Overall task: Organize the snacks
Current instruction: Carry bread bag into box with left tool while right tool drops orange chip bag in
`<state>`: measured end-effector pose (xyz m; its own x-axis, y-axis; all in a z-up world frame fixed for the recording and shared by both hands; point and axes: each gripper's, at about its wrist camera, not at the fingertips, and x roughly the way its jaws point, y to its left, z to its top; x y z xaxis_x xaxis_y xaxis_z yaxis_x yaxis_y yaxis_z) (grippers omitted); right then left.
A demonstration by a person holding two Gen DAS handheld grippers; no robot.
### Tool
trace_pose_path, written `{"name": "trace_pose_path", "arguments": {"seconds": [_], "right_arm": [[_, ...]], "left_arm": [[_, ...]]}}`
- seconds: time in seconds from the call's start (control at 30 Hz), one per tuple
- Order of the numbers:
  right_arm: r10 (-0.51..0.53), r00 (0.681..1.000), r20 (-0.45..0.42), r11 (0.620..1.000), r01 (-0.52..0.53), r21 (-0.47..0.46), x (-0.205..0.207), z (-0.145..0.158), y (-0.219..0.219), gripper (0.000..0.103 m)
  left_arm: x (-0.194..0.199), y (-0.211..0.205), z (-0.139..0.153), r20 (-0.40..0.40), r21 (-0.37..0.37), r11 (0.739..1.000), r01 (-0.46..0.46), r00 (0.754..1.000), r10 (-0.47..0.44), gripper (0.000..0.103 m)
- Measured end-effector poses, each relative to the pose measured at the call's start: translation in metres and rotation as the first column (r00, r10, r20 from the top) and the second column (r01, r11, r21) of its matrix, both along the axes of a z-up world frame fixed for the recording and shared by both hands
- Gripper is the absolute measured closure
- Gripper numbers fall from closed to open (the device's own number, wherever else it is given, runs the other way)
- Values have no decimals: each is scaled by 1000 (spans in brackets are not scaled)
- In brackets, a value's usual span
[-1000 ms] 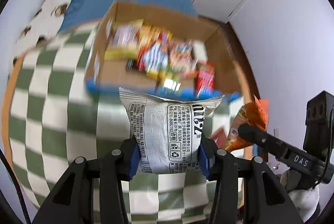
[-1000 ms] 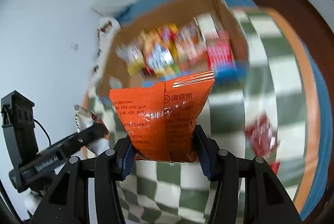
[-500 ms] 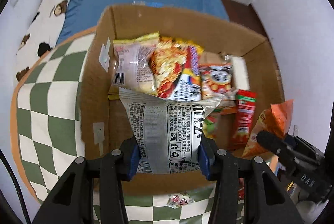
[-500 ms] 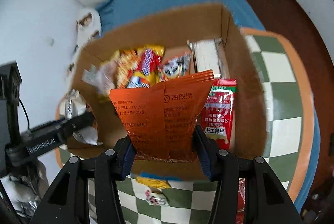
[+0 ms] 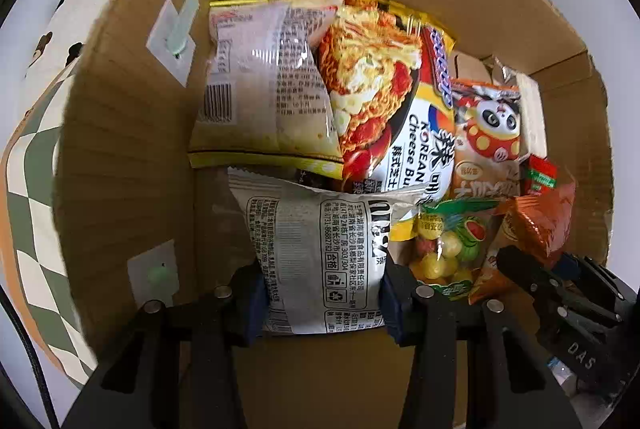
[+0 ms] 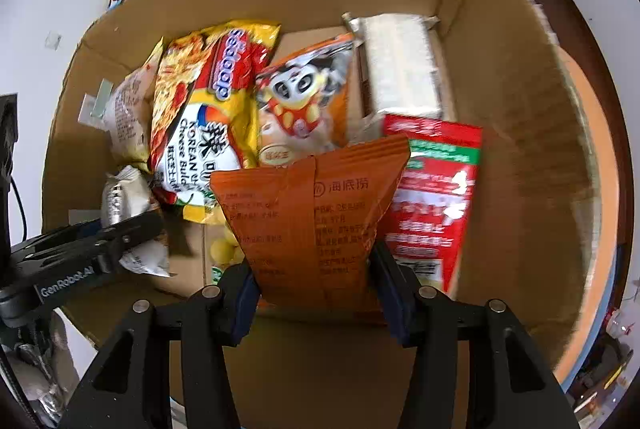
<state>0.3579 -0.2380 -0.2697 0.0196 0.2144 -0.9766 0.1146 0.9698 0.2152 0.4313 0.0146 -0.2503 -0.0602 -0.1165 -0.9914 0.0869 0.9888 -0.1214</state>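
Both grippers have dropped from above the checkered cloth to inside the box since 1 second ago, each carrying its packet along. Left gripper [image 5: 322,299] has its jaws clenched on the white packet [image 5: 320,253], which hangs over the bare patch of floor at the box's [image 5: 132,157] near-left corner. Right gripper [image 6: 314,299] grips the orange packet [image 6: 308,221] the same way, in front of the red packet [image 6: 434,205] on the right side.

Beyond the jaws, the box already holds a row of snacks: a yellow-edged bag [image 5: 268,85], the noodle pack [image 5: 384,97], a panda bag [image 5: 486,133], a candy bag [image 5: 444,249] and a pale block [image 6: 402,69] at the back.

By my reading the task is well along: most snacks sit in the box, and these 2 packets only need releasing. Whether more remain outside on the cloth [image 5: 28,197] cannot be told now.
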Motion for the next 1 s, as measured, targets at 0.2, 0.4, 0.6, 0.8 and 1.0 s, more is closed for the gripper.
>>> {"name": "trace_pose_path", "arguments": {"seconds": [0.2,0.4,0.6,0.8,1.0], "right_arm": [[22,998,-52,1000,-22,4,2,-14,5,47],[-3,998,-57,1000,4,16,-2,-8,-6,10],[6,1000,-23,1000,-6,-21,-4,8,-14,5],[9,1000,26,999,-8,-53,-18,34,-25,5],[-1,993,115,997,10,-77,-33,67,-28,5]], "left_arm": [[-4,-2,-6,-23,-7,1000,-3,1000,3,58],[-7,-3,-2,-40,-55,998,-19,999,17,29],[-17,-12,14,19,-37,999,5,1000,-4,16],[-26,-10,39,84,-24,1000,1,996,2,16],[-42,-11,76,208,5,1000,6,978,-7,16]]}}
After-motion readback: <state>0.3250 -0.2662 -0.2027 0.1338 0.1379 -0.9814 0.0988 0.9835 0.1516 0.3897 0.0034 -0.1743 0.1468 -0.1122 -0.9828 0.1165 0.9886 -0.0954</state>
